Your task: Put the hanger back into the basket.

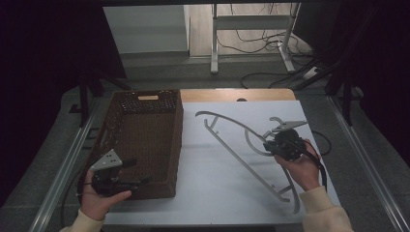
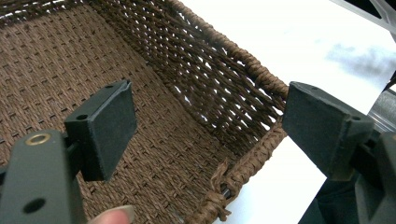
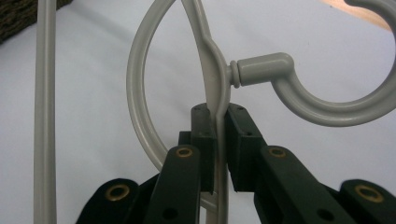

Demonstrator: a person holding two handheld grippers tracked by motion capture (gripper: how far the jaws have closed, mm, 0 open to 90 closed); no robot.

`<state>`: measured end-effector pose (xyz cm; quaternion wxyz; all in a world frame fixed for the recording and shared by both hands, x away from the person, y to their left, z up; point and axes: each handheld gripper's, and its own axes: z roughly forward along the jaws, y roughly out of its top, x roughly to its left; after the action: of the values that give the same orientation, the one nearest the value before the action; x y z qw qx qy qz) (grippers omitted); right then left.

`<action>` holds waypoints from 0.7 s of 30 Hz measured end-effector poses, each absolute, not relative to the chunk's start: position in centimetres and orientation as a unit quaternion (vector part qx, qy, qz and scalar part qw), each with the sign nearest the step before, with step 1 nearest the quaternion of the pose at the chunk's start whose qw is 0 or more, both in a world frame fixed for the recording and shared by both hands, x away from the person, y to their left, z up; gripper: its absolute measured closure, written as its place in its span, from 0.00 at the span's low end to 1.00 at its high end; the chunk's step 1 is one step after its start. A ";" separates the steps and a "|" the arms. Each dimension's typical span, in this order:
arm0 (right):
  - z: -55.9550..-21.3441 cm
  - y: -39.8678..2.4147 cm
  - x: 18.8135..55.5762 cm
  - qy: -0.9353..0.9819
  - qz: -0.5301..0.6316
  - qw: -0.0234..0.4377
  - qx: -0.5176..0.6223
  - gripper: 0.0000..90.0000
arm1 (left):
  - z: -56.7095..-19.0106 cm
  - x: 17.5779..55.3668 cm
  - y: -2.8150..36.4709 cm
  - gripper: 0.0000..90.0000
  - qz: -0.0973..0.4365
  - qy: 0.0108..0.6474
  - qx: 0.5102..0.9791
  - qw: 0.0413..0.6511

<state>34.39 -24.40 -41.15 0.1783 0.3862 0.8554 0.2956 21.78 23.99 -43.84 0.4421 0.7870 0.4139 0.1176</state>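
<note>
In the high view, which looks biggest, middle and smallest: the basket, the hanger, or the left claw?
1. Brown woven basket, biggest.
2. Grey plastic hanger: about as long as the basket, but thin.
3. Left claw, smallest.

Left hand-held gripper (image 1: 126, 172) agape; right hand-held gripper (image 1: 279, 143) clamped, raised.

No text, label, brand, number or sign can be read anywhere, on any thing or surface, in these 3 views.
</note>
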 end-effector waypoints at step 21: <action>-39.4 -24.0 33.4 0.855 0.339 0.164 0.357 0.91 | -43.8 21.8 24.0 0.20 0.116 0.415 0.784 0.447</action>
<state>33.37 -23.96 -39.40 0.1637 0.3572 0.8550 0.3386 21.79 24.03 -43.76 0.4471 0.7839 0.4148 0.1161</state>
